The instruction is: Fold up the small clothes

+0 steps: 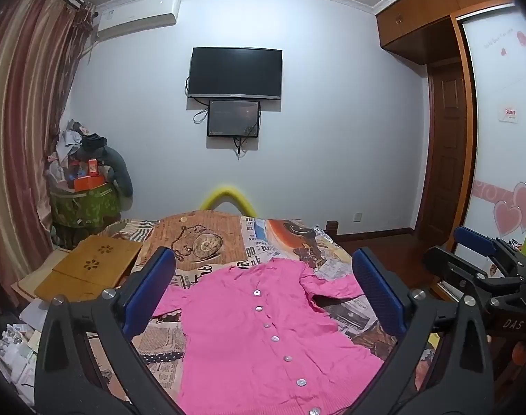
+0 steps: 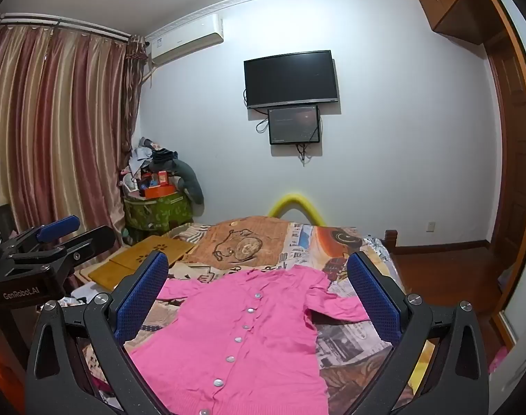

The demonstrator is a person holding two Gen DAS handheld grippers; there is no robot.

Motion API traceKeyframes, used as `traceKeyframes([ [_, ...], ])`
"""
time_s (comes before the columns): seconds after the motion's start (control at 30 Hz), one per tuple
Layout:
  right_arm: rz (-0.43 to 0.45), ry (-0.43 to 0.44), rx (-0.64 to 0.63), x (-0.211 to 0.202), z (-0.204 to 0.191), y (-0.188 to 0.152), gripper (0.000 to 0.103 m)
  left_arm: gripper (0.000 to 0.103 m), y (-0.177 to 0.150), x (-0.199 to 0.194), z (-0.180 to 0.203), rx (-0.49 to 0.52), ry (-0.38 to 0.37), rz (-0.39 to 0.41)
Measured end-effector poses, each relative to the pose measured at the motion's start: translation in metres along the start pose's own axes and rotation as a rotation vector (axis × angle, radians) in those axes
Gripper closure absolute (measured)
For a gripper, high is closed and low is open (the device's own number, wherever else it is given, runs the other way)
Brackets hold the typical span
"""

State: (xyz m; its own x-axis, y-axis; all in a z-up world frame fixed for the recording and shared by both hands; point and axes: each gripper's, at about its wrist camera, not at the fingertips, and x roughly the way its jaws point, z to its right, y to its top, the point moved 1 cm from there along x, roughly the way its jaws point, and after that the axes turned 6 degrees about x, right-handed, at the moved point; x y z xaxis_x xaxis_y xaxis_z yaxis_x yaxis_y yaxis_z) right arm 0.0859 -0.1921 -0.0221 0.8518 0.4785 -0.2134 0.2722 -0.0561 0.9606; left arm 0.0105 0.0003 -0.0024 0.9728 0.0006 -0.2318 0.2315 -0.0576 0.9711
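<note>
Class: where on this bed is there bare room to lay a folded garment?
Bare bedspread lies beyond the pink cardigan, up to the yellow tube. A narrower strip shows right of the sleeve. The left edge is crowded by a wooden tray and papers.

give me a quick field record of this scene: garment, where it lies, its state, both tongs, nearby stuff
garment: pink cardigan, buttoned down the front
surface: bed with a printed cover
state: spread flat, front up, not yet folded; sleeve on the picture's right out to the side
left tongs: open, above the cardigan, holding nothing
right tongs: open, above the cardigan, holding nothing
nearby: wooden lap tray at the bed's left edge
wall: dark television
</note>
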Motion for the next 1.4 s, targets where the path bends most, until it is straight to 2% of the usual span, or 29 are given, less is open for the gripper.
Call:
traceKeyframes([
  [0.23,0.0,-0.002,-0.003,0.0,0.0,0.0,0.0,0.0,0.006,0.0,0.001,-0.009,0.005,-0.002],
  [1.4,-0.007,0.0,0.002,0.002,0.001,0.0,0.0,0.0,-0.004,0.005,-0.007,-0.031,0.007,-0.005],
])
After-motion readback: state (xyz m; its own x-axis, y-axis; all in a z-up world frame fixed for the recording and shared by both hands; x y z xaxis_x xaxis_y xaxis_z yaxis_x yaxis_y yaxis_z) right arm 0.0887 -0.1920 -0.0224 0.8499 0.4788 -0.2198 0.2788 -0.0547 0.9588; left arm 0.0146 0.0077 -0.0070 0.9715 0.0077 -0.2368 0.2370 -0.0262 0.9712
